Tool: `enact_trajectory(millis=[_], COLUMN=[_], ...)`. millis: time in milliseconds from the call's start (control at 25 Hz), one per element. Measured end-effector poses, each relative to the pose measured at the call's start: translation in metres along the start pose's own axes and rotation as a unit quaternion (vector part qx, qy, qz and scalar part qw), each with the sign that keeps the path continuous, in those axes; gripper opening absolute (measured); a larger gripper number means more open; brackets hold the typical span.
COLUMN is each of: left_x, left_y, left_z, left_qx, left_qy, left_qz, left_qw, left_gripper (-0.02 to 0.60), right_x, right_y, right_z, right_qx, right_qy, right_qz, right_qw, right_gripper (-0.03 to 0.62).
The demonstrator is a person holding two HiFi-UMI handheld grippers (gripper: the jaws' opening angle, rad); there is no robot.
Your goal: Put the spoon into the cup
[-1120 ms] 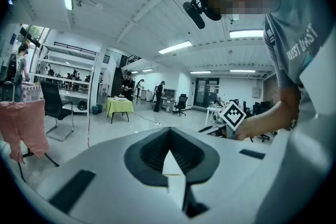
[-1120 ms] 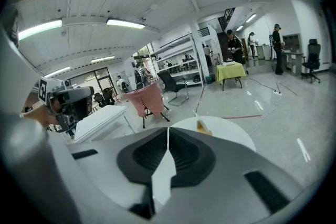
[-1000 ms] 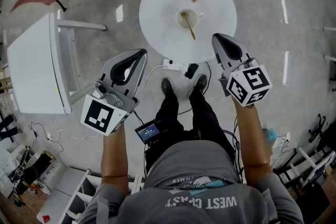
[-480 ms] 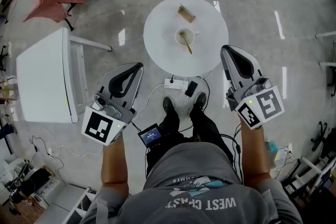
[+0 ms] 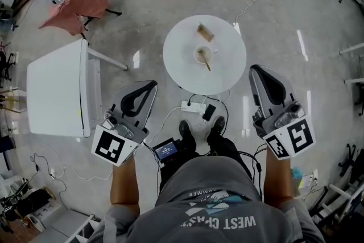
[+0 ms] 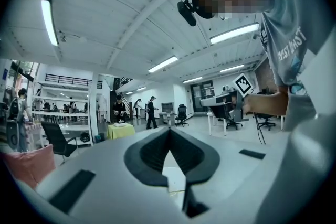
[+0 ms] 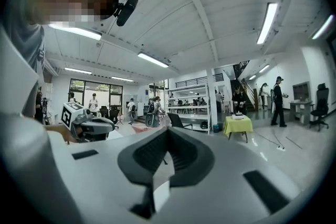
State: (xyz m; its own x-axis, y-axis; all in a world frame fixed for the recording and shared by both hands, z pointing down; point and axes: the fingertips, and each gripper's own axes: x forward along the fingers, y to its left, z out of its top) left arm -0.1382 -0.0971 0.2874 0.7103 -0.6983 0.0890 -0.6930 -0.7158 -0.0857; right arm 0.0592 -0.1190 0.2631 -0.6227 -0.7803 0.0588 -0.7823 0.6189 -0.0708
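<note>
Grippers both clenched on nothing. In its own view, left gripper (image 6: 169,129): jaws meet at tips, only a bare hollow behind them. In its own view, right gripper (image 7: 167,129): same, tips together, empty.

Head view: left gripper (image 5: 151,84) and right gripper (image 5: 256,69) held either side of person's legs, near front edge of round table (image 5: 182,65), not touching it.

Spoon (image 5: 207,64) sits in cup (image 5: 203,54), handle leaning out over rim toward person. Cup approx. mid-table. Wooden block (image 5: 205,32) beyond cup, apart from it. Power strip (image 5: 193,106) on floor betw. table and shoes. White rect. table (image 5: 54,91) well off to left.
</note>
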Motion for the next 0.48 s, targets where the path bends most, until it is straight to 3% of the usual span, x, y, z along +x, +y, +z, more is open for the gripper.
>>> enact_trajectory(millis=[480], left_x=[-0.050], left_y=[-0.029], left_z=[0.054], left_qx=[0.031], left_qy=[-0.035], left_qz=[0.013], left_qw=[0.9988], left_gripper=[0.003], right_x=[-0.061], right_y=[0.040], right_z=[0.054], right_qx=[-0.040], right_qy=[-0.036], right_qz=[-0.004], right_qw=[0.999], right_gripper=[0.000])
